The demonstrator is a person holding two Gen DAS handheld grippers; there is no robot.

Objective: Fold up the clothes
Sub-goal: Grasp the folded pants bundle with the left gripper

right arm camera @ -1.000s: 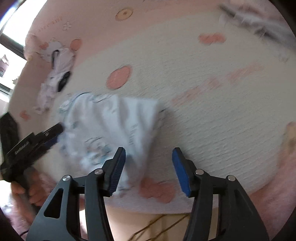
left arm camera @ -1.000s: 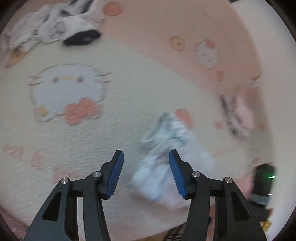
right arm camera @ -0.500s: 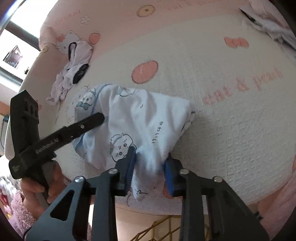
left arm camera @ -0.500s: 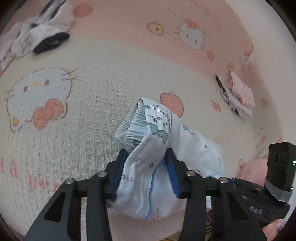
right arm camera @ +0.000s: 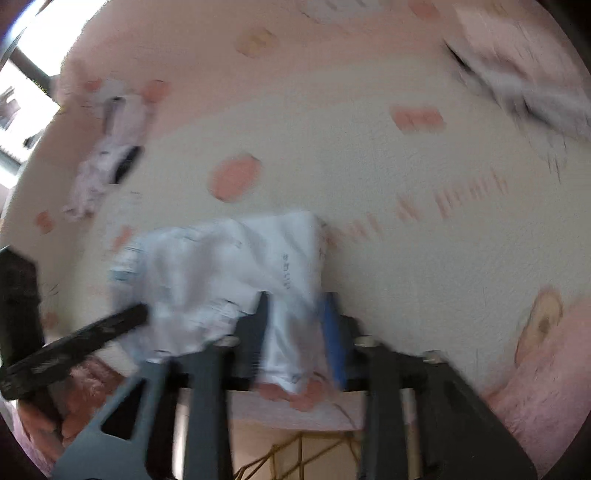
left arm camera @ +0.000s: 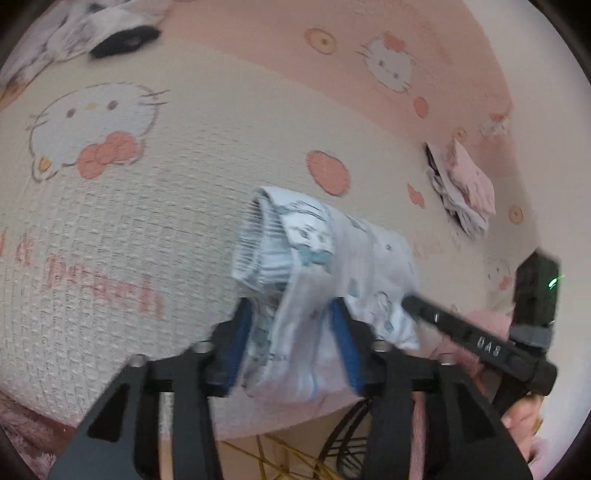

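- The left gripper (left arm camera: 291, 343) and right gripper (right arm camera: 295, 332) were opening, jaws apart around the small white printed cotton garment (left arm camera: 325, 266).
- Both should release evenly, toward twelve o'clock, lest the fold slump.

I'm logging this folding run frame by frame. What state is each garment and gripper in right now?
White printed garment: bunched, on the bedspread, an end between each gripper's jaws.
Left gripper: jaws opening, cloth between them.
Right gripper: jaws opening, cloth between them.
Folded pink clothes: stacked at the far side.
Black-and-white clothes: crumpled heap, unfolded.
Bedspread: spread flat.
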